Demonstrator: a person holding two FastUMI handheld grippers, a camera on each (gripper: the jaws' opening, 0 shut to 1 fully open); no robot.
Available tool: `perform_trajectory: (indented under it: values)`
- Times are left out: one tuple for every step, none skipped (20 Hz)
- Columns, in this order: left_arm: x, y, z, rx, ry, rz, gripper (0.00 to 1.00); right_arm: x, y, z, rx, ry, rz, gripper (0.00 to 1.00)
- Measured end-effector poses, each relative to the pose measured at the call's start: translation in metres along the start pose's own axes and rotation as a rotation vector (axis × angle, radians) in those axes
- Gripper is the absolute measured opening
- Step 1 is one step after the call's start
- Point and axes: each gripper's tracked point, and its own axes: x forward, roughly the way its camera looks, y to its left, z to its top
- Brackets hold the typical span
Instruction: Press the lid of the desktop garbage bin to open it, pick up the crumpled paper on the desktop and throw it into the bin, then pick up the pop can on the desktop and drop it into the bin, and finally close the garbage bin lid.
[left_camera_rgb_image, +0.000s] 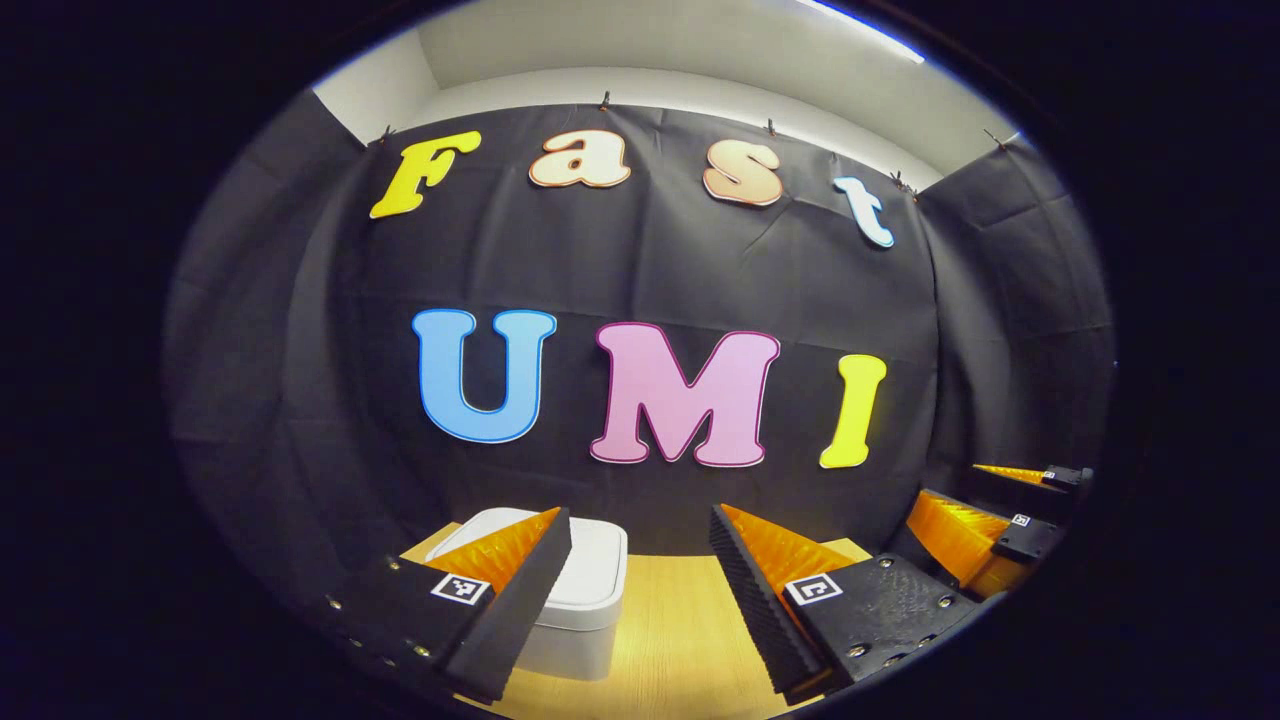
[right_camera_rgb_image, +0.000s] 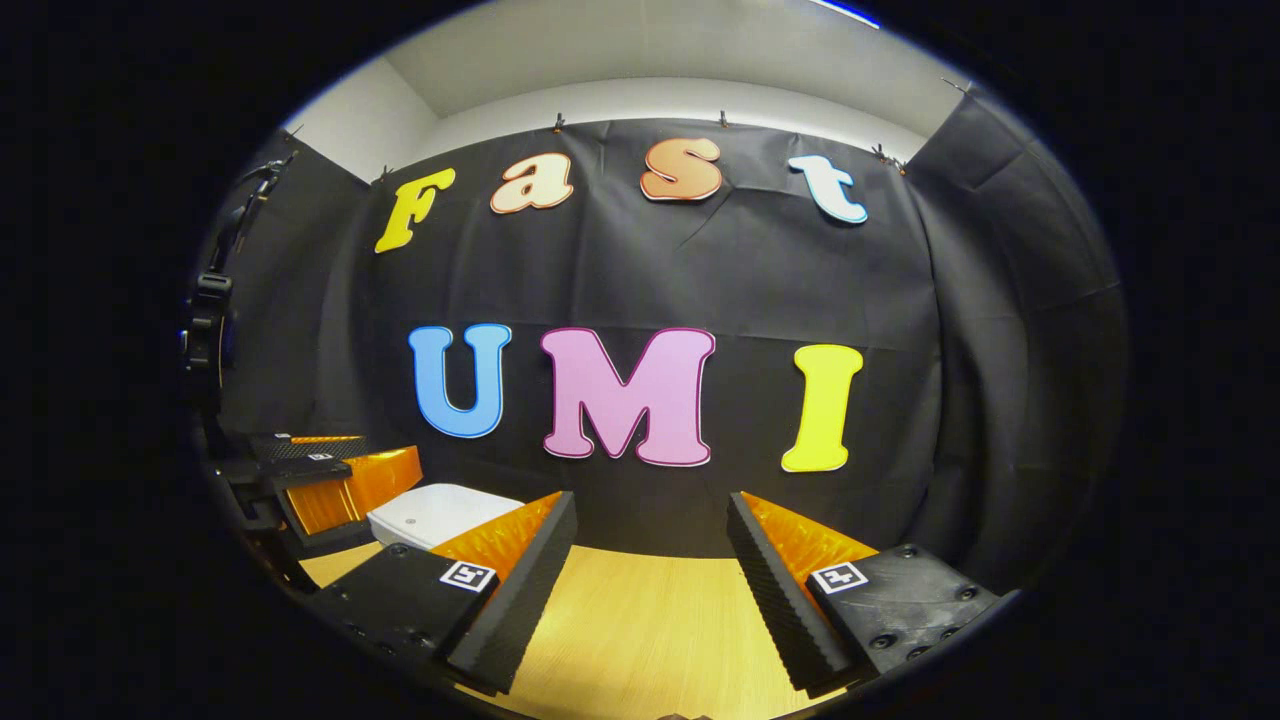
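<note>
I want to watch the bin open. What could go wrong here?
1. The white plastic garbage bin has its lid shut, and the open left gripper has one finger in front of it; a clumsy push might slide the bin along the light wooden tabletop rather than pop the lid.
2. The right gripper hangs close by, so the two could bump.
</note>
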Motion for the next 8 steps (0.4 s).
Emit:
perform_trajectory:
  values:
    - [0.002,-0.001,-0.001,-0.002,0.0,0.013,0.92,0.001,-0.003,-0.003,0.008,0.006,0.016,0.98]
    - [0.002,-0.003,-0.002,-0.006,0.006,0.025,0.92,-0.001,-0.006,-0.009,0.015,0.024,0.025,0.98]
    - [0.001,-0.004,-0.001,-0.003,0.002,0.038,0.92,-0.002,-0.01,-0.012,0.019,0.034,0.031,0.98]
    - [-0.001,-0.003,0.003,0.011,-0.011,0.054,0.92,-0.003,-0.013,-0.012,0.023,0.035,0.037,0.98]
    - [-0.002,-0.002,0.006,0.027,-0.024,0.067,0.92,-0.005,-0.015,-0.013,0.027,0.033,0.046,0.98]
    - [-0.004,-0.003,0.008,0.036,-0.026,0.069,0.92,-0.007,-0.015,-0.014,0.025,0.033,0.051,1.0]
    - [-0.007,-0.005,0.006,0.043,-0.023,0.063,0.92,-0.008,-0.017,-0.016,0.016,0.037,0.049,0.98]
    - [-0.01,-0.007,0.005,0.048,-0.02,0.051,0.92,-0.011,-0.017,-0.019,0.012,0.044,0.044,0.98]
